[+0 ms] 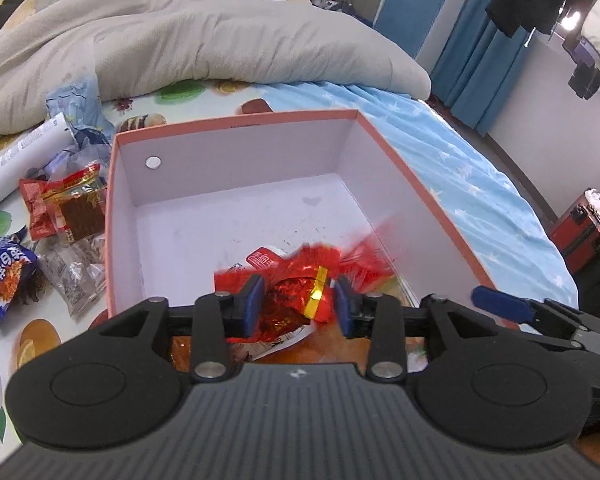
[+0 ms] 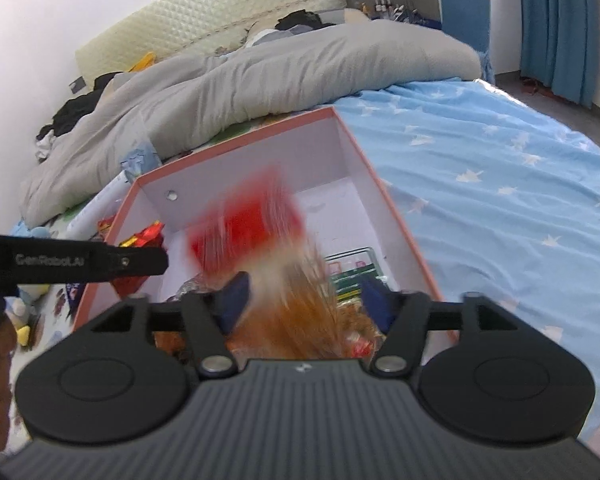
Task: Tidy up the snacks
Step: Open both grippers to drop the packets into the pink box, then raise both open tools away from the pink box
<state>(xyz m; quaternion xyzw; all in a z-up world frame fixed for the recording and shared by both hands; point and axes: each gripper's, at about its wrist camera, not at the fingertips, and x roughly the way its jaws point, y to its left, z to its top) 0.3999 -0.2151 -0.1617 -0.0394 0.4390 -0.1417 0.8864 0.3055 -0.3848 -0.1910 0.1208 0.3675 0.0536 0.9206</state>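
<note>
My left claw (image 1: 298, 305) hangs over the near edge of the pink-rimmed box (image 1: 236, 123), jaws parted around a red foil snack packet (image 1: 296, 280), pads just off it. My right claw (image 2: 306, 304) stands wide above the box; a blurred red-and-orange packet (image 2: 256, 236) lies between its fingers, ungripped. More snacks (image 1: 66, 216) lie left of the box.

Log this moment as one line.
left gripper: open, red foil snack pack between pads | right gripper: open, blurred red-orange packet dropping | target: pink box
</note>
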